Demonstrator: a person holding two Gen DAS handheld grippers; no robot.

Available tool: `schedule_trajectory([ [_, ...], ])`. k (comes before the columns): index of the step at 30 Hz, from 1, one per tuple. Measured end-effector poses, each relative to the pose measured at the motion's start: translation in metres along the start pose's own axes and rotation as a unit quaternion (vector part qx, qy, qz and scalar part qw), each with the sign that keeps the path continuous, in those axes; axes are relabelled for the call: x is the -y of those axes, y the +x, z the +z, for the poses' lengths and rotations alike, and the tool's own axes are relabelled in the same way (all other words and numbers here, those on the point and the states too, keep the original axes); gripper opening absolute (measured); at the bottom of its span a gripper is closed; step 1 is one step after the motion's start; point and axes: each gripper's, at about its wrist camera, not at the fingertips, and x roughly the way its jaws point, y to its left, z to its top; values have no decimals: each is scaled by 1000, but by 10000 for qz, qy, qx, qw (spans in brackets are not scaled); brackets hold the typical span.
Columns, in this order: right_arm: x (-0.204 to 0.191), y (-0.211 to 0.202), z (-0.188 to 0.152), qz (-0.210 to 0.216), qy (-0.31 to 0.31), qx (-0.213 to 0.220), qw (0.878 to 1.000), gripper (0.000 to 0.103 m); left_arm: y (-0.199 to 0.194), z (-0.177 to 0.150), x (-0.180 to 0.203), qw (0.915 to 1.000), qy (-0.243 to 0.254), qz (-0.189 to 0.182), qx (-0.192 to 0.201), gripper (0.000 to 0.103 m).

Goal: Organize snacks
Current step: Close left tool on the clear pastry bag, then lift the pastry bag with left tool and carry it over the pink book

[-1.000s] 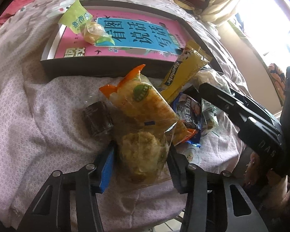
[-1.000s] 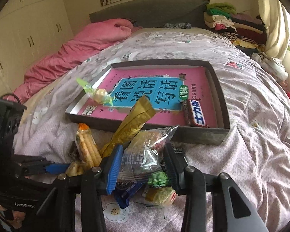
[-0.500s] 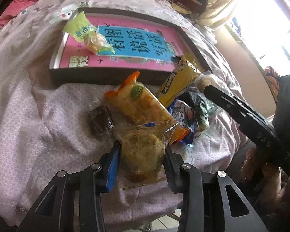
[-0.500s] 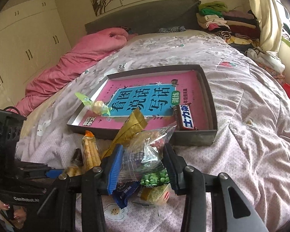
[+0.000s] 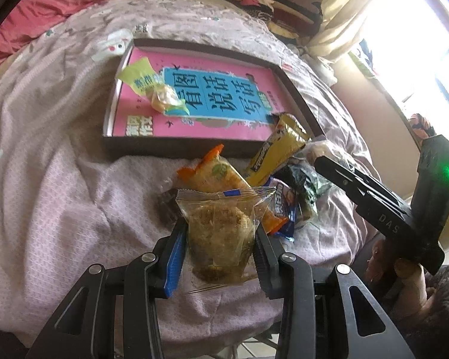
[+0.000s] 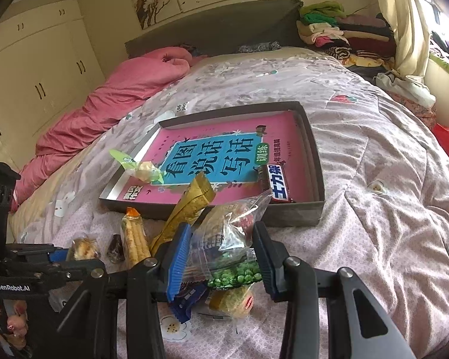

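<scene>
My left gripper [image 5: 218, 236] is shut on a clear packet with a brown floss cake [image 5: 221, 233] and holds it above the bed. My right gripper [image 6: 221, 251] is shut on a clear packet of mixed snacks [image 6: 227, 239], lifted over the pile. The pile on the quilt holds an orange-ended corn snack [image 6: 133, 239], a gold bar [image 6: 191, 206], a blue packet [image 5: 284, 206], a green pea packet [image 6: 236, 278] and a small dark sweet [image 6: 115, 246]. The dark tray [image 6: 314, 209] with a pink and blue book holds a green-wrapped sweet [image 6: 140, 169] and a chocolate bar [image 6: 278, 185].
The pink-grey quilt [image 6: 389, 209] covers the bed. A pink duvet [image 6: 113, 104] lies at the far left, folded clothes [image 6: 344, 33] at the headboard. The bed edge is just below the grippers.
Both grippers have risen and pulled back with their packets. The floss cake has come up off the pile and the tray looks farther away.
</scene>
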Motion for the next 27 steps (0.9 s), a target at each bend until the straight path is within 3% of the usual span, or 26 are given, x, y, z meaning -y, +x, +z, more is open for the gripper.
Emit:
schedule_trajectory([
  [27,4,-16,8,-156,-50,335,9993,43,-31,14,-12,9974,-106,305,647,42],
])
